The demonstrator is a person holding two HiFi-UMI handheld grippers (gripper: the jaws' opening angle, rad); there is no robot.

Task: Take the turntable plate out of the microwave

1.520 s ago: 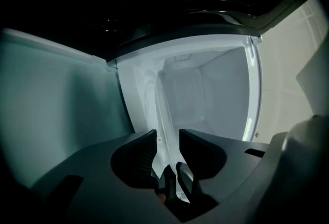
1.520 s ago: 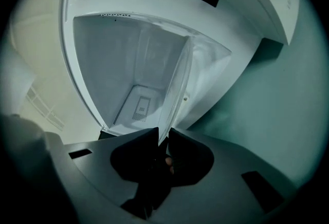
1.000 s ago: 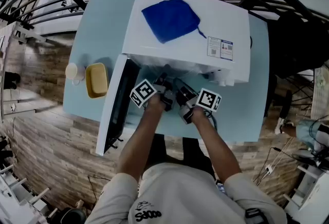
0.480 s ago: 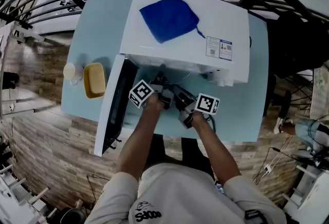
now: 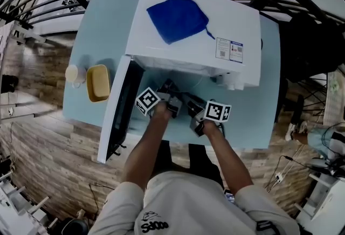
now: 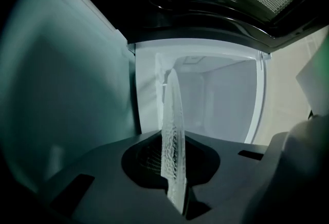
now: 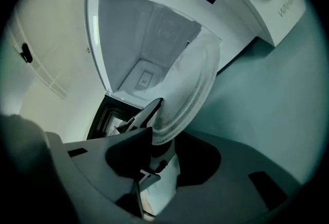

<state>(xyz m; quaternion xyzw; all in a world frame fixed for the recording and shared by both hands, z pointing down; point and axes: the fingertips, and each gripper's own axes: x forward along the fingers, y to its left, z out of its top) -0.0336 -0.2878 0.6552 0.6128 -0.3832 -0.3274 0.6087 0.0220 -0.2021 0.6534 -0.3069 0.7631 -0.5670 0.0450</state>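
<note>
At open microwave (image 5: 199, 29) mouth, glass turntable plate (image 6: 171, 130) standing on edge. Jaws of left gripper (image 6: 175, 176) just been closing, now pinching plate rim. Jaws of right gripper (image 7: 157, 164) just been opening, spreading around rim, not pressing.

Pale blue table (image 5: 97, 29), white microwave (image 5: 232, 18) standing on it, yellow dish (image 5: 99, 83) and pale cup (image 5: 73, 74) side by side
</note>
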